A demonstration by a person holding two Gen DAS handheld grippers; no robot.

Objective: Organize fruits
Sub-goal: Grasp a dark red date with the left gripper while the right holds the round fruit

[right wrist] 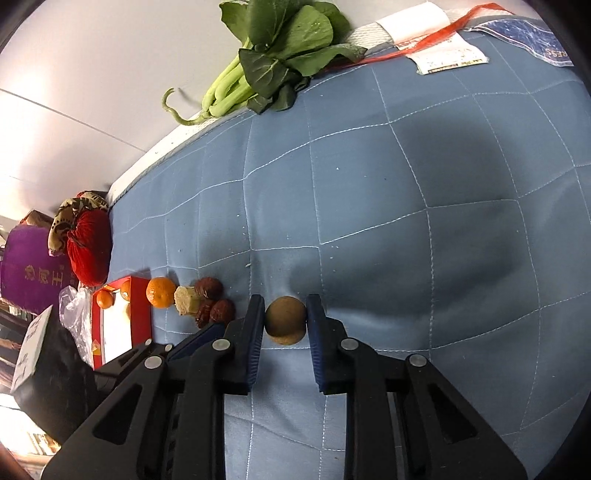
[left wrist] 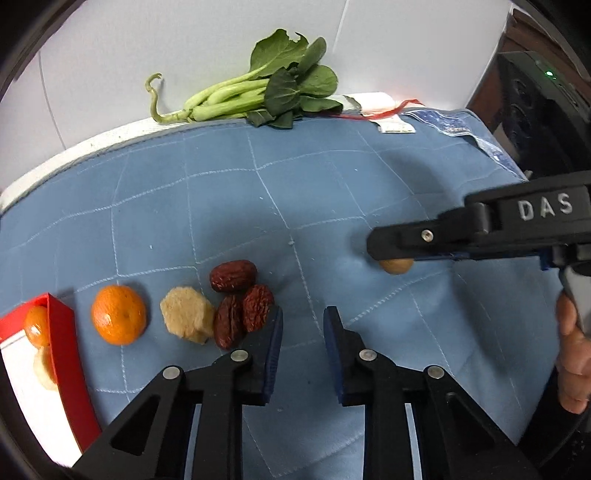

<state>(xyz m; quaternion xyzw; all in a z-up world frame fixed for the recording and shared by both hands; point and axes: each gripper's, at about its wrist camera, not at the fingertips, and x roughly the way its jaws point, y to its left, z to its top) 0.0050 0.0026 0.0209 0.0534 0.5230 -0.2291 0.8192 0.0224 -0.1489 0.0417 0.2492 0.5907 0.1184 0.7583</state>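
Even indoor light is falling from above; soft shadows are pooling on the cloth (right wrist: 406, 184) ahead of the gripper (right wrist: 285, 317), fisheye edges bending and darkening.

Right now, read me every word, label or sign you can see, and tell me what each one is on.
"DAS": raised letters on the right gripper, seen from the left wrist.
Gold characters on the purple box: too blurred to read.
Print on the white label: too small to read.
Partial letters on the blue packet: unreadable.

A round brown fruit (right wrist: 285, 319) sits on the blue quilt, right of three wrinkled red dates (left wrist: 238, 302).
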